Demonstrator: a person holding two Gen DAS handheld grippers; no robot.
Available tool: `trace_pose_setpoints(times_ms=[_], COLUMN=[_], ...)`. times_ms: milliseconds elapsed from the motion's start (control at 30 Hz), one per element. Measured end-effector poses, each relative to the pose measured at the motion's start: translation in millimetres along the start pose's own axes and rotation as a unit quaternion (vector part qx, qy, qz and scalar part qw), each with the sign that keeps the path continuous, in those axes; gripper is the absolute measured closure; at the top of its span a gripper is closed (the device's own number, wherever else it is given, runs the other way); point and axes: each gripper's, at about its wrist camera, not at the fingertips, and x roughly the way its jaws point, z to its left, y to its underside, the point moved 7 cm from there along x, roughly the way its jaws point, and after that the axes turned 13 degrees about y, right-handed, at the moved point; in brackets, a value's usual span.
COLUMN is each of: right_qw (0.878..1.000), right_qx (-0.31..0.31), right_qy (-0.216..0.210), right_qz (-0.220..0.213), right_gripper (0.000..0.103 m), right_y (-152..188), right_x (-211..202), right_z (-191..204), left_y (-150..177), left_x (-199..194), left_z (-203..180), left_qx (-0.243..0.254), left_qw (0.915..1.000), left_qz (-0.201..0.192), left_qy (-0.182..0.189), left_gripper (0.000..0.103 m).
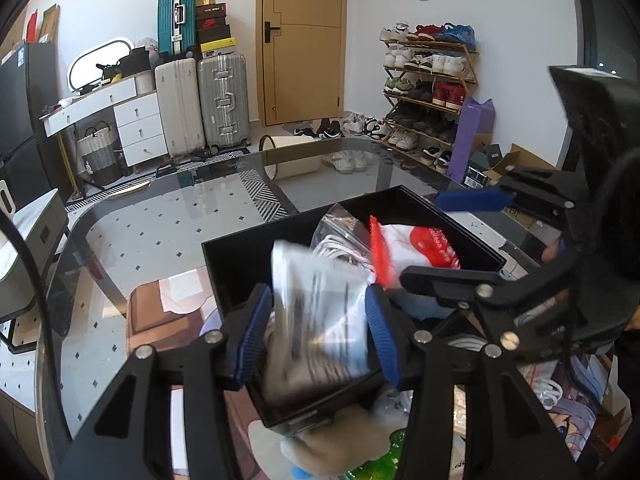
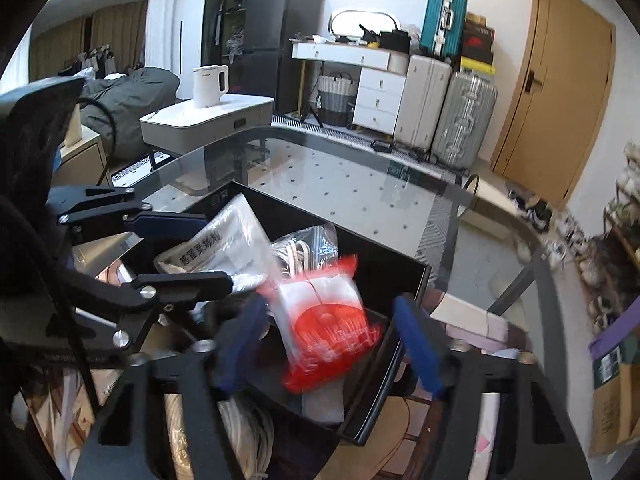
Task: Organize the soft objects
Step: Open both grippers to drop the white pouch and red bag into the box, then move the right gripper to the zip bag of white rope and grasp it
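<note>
In the left wrist view, the glass bench (image 1: 160,240) fills the left and middle of the frame. At lower centre the left tongs (image 1: 320,336) stand partly apart with a blurred white printed packet (image 1: 320,312) between the blue pads (image 1: 256,328); the packet fills the gap, but whether the pads press on it cannot be told. The packet hangs over the near edge of a black box (image 1: 472,240) at centre frame, which holds a clear bag of white cable (image 1: 340,240) and a red-and-white pouch (image 1: 420,248). The right tongs (image 1: 440,240) reach in from the right side above the box.

In the right wrist view, the left tongs (image 2: 200,252) enter from the left. At lower centre the right tongs (image 2: 332,340) stand wide apart, and the red-and-white pouch (image 2: 328,320), blurred, sits between them without touching either pad, above the box (image 2: 392,344).
</note>
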Motion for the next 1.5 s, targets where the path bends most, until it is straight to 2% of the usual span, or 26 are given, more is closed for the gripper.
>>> trace_pose_setpoints(times_ms=[67,200,267,300,333,367,433,533,800,1067,1400,1500], right_qw=[1.000,1.000,0.999,0.998,0.997,0.997,0.994,0.990,0.987,0.990,0.990,0.991], right_qx=[0.000,0.024,0.046,0.055,0.070,0.082,0.105,0.134,0.150,0.126,0.116,0.111], right_qy=[0.005,0.007,0.002,-0.001,-0.005,-0.009,-0.023,-0.047,-0.053,-0.060,-0.066,-0.066], right_qz=[-0.002,-0.005,-0.006,-0.006,-0.008,-0.010,-0.013,-0.012,-0.009,0.007,0.034,0.038], right_gripper=[0.025,0.015,0.009,0.007,0.006,0.003,0.001,0.001,0.001,0.001,0.001,0.001], right_y=[1,4,7,8,9,11,14,19,38,54,68,68], right_x=[-5,-16,-25,-28,-34,-37,-45,-58,-81,-81,-70,-67], right_z=[-2,-13,-20,-22,-26,-28,-31,-33,-30,-15,1,5], left_y=[0,-2,-2,-2,-3,-4,-2,2,20,44,72,77], left_x=[-4,-17,-25,-31,-37,-45,-55,-68,-92,-99,-87,-84], left_z=[-2,-4,-3,-3,-3,-2,-1,3,2,-7,-6,-6], left_qx=[0.002,0.001,0.000,-0.003,-0.007,-0.013,-0.024,-0.034,-0.061,-0.077,-0.087,-0.095], left_qw=[1.0000,0.9999,0.9997,0.9993,0.9988,0.9979,0.9971,0.9955,0.9928,0.9914,0.9898,0.9904], left_qz=[-0.003,-0.014,-0.022,-0.031,-0.043,-0.058,-0.069,-0.079,-0.089,-0.085,-0.066,-0.061], left_qy=[-0.003,-0.005,-0.012,-0.020,-0.024,-0.024,-0.021,-0.040,-0.052,-0.063,-0.092,-0.080], left_gripper=[0.044,0.040,0.026,0.011,0.003,0.001,0.000,0.000,0.000,0.000,0.000,0.000])
